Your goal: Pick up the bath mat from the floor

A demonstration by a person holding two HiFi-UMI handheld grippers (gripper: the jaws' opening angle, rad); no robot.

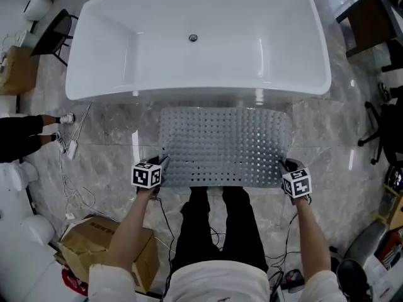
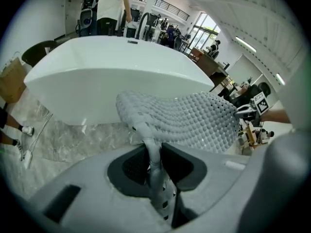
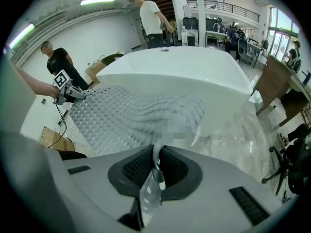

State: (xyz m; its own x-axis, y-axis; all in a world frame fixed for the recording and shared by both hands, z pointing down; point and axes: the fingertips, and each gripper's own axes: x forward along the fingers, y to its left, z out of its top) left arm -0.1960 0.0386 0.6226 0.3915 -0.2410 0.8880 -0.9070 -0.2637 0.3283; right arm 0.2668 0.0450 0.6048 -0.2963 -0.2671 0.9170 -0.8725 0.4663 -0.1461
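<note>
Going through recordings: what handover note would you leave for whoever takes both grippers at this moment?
Left gripper: shut on the bath mat's near left corner.
Right gripper: shut on its near right corner.
Mat stretched between them, in front of the bathtub.
Done: both corners gripped, near edge off the floor.
Left: lift until the far edge clearly clears; that can't be judged here.

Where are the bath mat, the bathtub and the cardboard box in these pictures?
bath mat point(image 1: 223, 146), head view, middle of its studded surface.
bathtub point(image 1: 195, 89), head view, near rim.
box point(image 1: 88, 241), head view, top flap.
</note>
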